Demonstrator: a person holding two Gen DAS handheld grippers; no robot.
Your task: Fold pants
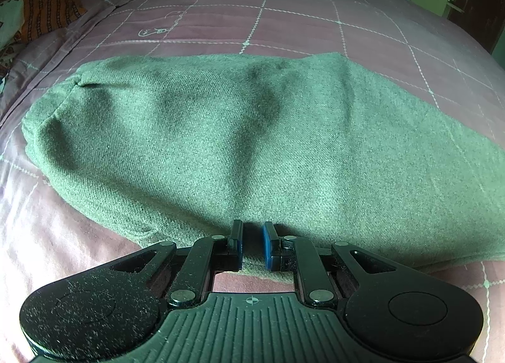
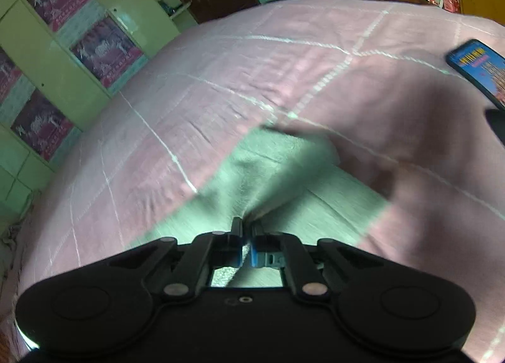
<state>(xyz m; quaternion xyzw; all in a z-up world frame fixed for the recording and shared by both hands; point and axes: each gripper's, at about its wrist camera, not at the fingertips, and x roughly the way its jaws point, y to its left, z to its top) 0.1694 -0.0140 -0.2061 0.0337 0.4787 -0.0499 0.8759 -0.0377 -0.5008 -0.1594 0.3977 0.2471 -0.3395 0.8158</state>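
The green pants (image 1: 252, 142) lie folded across the pink checked bedsheet (image 1: 284, 25), a thick wide bundle that spans most of the left wrist view, with one rounded end toward the left edge of the bed and the other end running off to the right. The left gripper (image 1: 252, 241) sits at the near edge of the pants, its blue pads (image 1: 268, 246) drawn close with a strip of the green cloth between them, clamped on that near edge. An orange patterned cloth (image 1: 44, 6) is heaped at the far left corner of the bed.

In the right wrist view, which is blurred, the right gripper (image 2: 247, 243) has its fingers together, pinching a raised ridge of the pants (image 2: 271, 173) that bunches up just ahead of the tips. This end of the pants lies on the bedsheet (image 2: 252, 63) with bare sheet all around it. A phone (image 2: 479, 69) with a lit screen rests near the right edge of the bed. A green cupboard (image 2: 47, 57) with pink pictures stands beyond the left edge
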